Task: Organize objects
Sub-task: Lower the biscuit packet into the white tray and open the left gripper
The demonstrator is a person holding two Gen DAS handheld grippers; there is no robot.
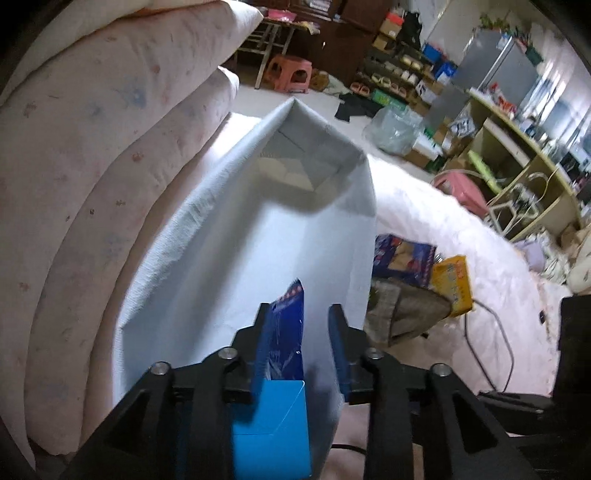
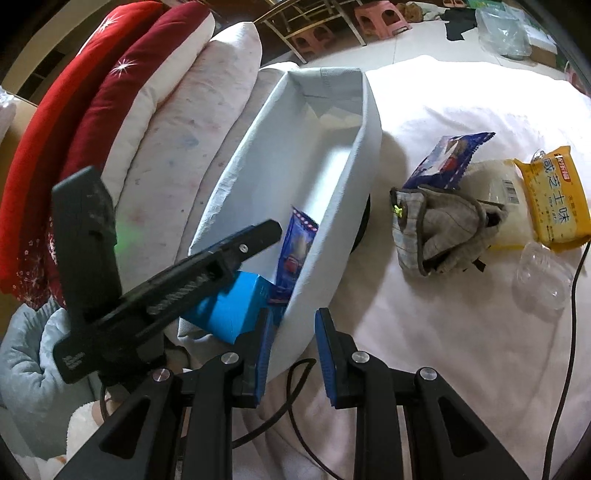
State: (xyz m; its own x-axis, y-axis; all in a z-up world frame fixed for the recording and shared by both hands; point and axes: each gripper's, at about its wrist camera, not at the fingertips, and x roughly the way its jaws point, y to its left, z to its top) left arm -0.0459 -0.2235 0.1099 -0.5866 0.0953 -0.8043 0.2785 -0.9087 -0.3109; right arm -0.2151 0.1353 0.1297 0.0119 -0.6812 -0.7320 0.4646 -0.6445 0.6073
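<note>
Pale bedding (image 2: 461, 332) covers the bed you work over, with folded quilts (image 2: 177, 129) stacked at the left and a cluttered floor with pink stools (image 2: 382, 16) beyond the far edge. Your white fabric bin (image 2: 365, 162) lies lengthwise against the quilts. Your left tool (image 1: 299, 317) hangs over its near end with its jaws apart; the blue snack packet (image 1: 286, 325) stands between them, leaning on the left pad, above a blue box (image 1: 269, 432). Your right tool (image 2: 291, 321) straddles the bin's near right wall, jaws narrowly parted, pressing on nothing. Right of the bin lie a grey cloth pouch (image 2: 439, 229), another blue packet (image 2: 447, 155) and a yellow biscuit pack (image 2: 557, 199), with open bedding nearer you crossed by a black cable (image 2: 569, 332).
</note>
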